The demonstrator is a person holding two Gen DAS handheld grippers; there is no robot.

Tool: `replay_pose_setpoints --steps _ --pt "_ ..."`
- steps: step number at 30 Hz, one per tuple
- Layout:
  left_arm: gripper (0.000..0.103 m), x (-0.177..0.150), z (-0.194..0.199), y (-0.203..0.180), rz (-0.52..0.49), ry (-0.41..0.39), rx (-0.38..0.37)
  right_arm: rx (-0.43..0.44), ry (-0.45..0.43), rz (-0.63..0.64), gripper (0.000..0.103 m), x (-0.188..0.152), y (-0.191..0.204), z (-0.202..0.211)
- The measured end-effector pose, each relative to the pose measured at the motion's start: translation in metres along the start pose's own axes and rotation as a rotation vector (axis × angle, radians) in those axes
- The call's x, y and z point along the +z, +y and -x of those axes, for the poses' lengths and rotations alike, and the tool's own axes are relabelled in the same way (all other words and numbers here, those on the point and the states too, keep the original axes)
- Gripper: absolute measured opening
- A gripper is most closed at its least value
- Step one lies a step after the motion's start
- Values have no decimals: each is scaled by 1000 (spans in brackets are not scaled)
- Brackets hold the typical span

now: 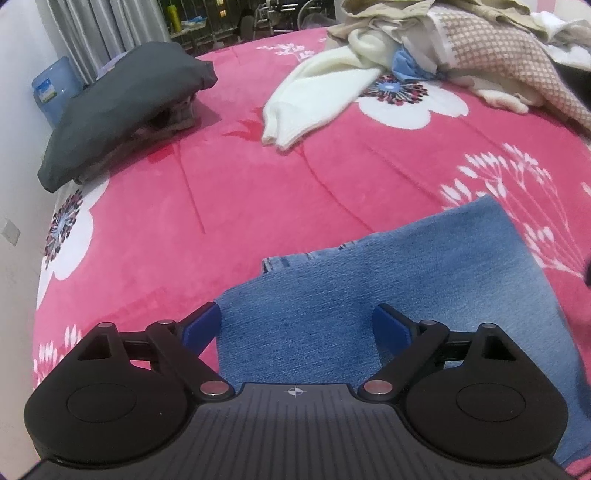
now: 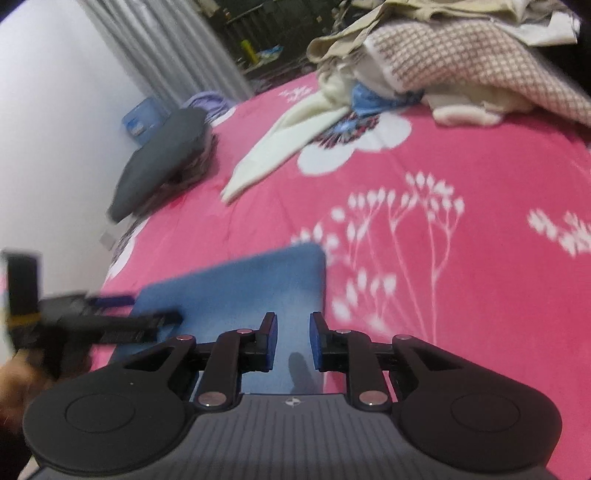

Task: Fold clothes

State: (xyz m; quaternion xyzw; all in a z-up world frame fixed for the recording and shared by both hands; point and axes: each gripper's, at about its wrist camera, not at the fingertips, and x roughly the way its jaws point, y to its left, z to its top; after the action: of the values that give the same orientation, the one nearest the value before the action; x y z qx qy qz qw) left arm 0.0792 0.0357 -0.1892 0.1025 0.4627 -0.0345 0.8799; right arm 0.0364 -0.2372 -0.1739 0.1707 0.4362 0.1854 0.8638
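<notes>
Blanket [image 1: 258,177]: plush pink fleece, soft nap. Jeans [image 1: 424,280]: blue denim, matt twill weave. Sweater [image 1: 317,99]: cream knit. Left gripper [image 1: 297,326]: matt black plastic, polished metal pivot pins, blue pads [image 1: 201,326].

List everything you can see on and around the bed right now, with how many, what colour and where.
Folded jeans: one, blue denim, near edge of the bed, under both grippers.
Blanket: one, pink with white flowers, covering the bed.
Cream garment: one, off-white, trailing out of the pile.
Clothes pile: one heap, beige, cream, checked, far right.
Dark stack: one, dark grey on top, far left on the bed.
Water jug: one, blue, by the wall.
Curtain: grey, behind the bed.
Left gripper: black with blue pads, jaws wide over the jeans.
Right gripper: black, narrow gap, nothing between.
</notes>
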Motion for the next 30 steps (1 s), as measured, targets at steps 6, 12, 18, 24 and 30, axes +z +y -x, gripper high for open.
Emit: replay_pose_setpoints --steps 6,12,18,24,30 --pt "91 0 1 -3 -5 -3 14 24 114 71 20 -35 12 -15" --pt "91 0 1 -5 -16 -3 21 -49 60 202 23 -41 42 -3" --pt "91 -1 0 -5 -17 -5 21 81 97 260 22 -55 63 -12" --pt "88 -3 11 -5 -38 -49 27 50 150 255 20 -67 58 -34" --pt "88 -18 43 -8 -117 -107 35 52 147 243 20 -66 55 -35"
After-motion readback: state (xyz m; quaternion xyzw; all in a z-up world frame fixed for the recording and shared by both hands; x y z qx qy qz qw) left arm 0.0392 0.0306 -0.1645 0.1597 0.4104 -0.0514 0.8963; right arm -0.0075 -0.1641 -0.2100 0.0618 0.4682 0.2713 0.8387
